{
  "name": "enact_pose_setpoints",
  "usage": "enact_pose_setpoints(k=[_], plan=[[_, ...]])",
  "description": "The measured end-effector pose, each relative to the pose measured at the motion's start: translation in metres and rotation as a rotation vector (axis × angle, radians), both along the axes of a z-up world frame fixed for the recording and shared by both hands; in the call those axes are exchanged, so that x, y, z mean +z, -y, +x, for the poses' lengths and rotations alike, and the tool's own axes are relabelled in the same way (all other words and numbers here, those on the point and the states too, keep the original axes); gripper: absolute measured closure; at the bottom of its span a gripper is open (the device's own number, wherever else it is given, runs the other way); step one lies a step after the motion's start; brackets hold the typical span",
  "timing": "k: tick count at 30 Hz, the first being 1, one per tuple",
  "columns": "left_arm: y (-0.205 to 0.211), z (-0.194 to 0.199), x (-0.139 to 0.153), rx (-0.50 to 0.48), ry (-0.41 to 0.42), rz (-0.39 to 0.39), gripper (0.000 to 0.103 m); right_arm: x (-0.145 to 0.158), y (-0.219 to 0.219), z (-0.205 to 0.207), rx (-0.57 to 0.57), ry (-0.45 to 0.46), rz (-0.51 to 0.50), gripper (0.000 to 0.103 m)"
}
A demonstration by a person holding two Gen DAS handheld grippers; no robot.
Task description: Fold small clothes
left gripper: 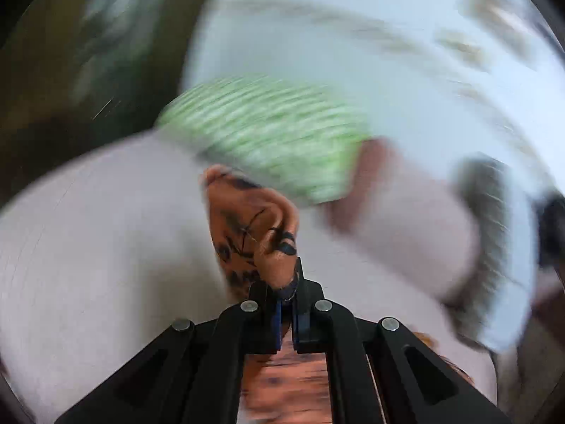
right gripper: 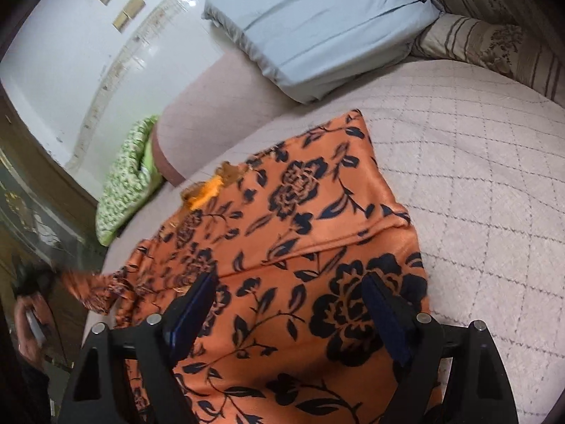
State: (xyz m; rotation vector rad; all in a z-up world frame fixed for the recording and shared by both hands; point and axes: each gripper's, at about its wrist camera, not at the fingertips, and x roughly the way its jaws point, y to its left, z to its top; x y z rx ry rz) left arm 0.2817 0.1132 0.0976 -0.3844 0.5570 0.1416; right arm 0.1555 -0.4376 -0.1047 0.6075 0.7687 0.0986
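My left gripper (left gripper: 287, 304) pinches the orange black-flowered garment (right gripper: 300, 247), stretching lengthwise ahead beneath my wide-open right gripper (right gripper: 293, 318).

both wrist views look down closely, sharing the orange floral garment (right gripper: 300, 247).

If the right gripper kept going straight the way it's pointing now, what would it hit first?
Most likely the orange floral garment, spread on the quilted bed cover. The right gripper is open just above it, fingers angled down at the fabric, though depth is hard to judge.

Blue pillow (right gripper: 317, 31), green patterned cushion (right gripper: 125, 180)
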Motion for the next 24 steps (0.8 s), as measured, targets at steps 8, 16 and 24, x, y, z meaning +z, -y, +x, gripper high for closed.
enact_pose_setpoints(k=[8, 16, 24], plan=[[0.288, -0.005, 0.014, -0.558, 0.117, 0.188, 0.099, 0.009, 0.033, -0.014, -0.089, 0.074, 0.143, 0.017], [0.373, 0.032, -0.172, -0.780, -0.484, 0.295, 0.037, 0.005, 0.091, -0.027, -0.261, 0.098, 0.301, 0.015], [0.204, -0.001, -0.132, -0.450, -0.277, 0.314, 0.018, 0.007, 0.068, -0.016, -0.174, 0.087, 0.259, 0.015]])
